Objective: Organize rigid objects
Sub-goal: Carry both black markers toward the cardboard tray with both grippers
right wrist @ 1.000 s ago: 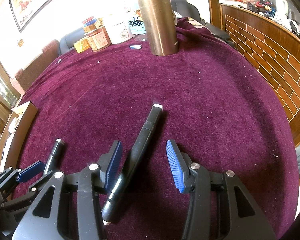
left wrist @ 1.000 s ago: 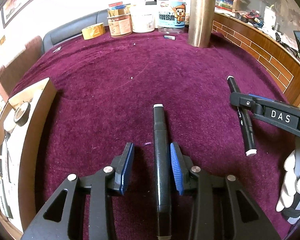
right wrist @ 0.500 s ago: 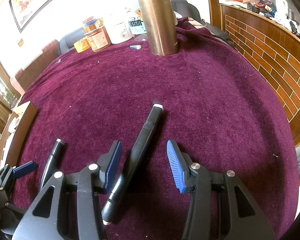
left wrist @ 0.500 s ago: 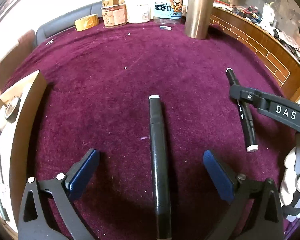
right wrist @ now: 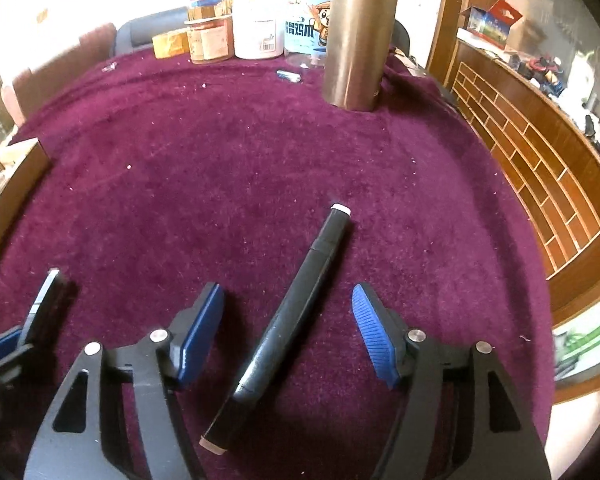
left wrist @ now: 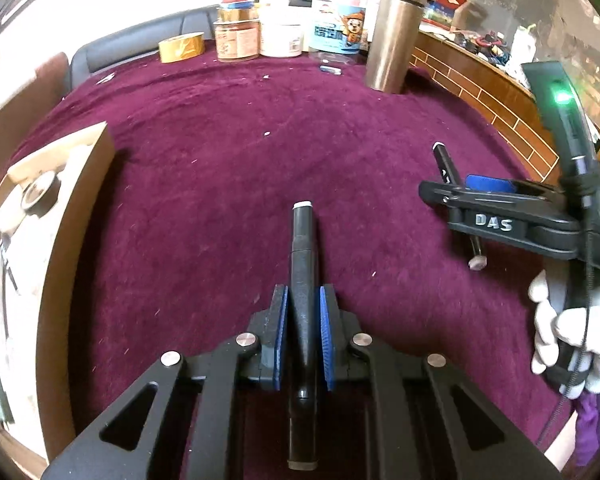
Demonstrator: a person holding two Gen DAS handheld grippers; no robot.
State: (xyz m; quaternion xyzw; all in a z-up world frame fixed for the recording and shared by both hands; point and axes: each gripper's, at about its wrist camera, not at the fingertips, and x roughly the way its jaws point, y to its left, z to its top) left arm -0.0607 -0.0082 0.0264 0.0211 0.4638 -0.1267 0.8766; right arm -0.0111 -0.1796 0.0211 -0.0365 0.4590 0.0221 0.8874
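Observation:
My left gripper (left wrist: 303, 300) is shut on a black marker (left wrist: 303, 264) with white end caps, pointing away over the maroon cloth. A second black marker (right wrist: 296, 312) lies on the cloth between the blue pads of my right gripper (right wrist: 288, 296), which is open around it without touching. In the left wrist view the right gripper (left wrist: 480, 196) hangs over that second marker (left wrist: 444, 160) at the right. In the right wrist view the left gripper's marker (right wrist: 46, 292) shows at the far left.
A steel flask (left wrist: 396, 36), jars (left wrist: 236, 28), a printed canister (left wrist: 336, 24) and a tape roll (left wrist: 180, 46) stand along the far edge. A wooden box (left wrist: 60, 216) is at the left. A brick-patterned wooden panel (right wrist: 540, 168) runs along the right.
My left gripper opened wide, then closed on its marker. My right gripper opened wider around the other marker, and its view shifted.

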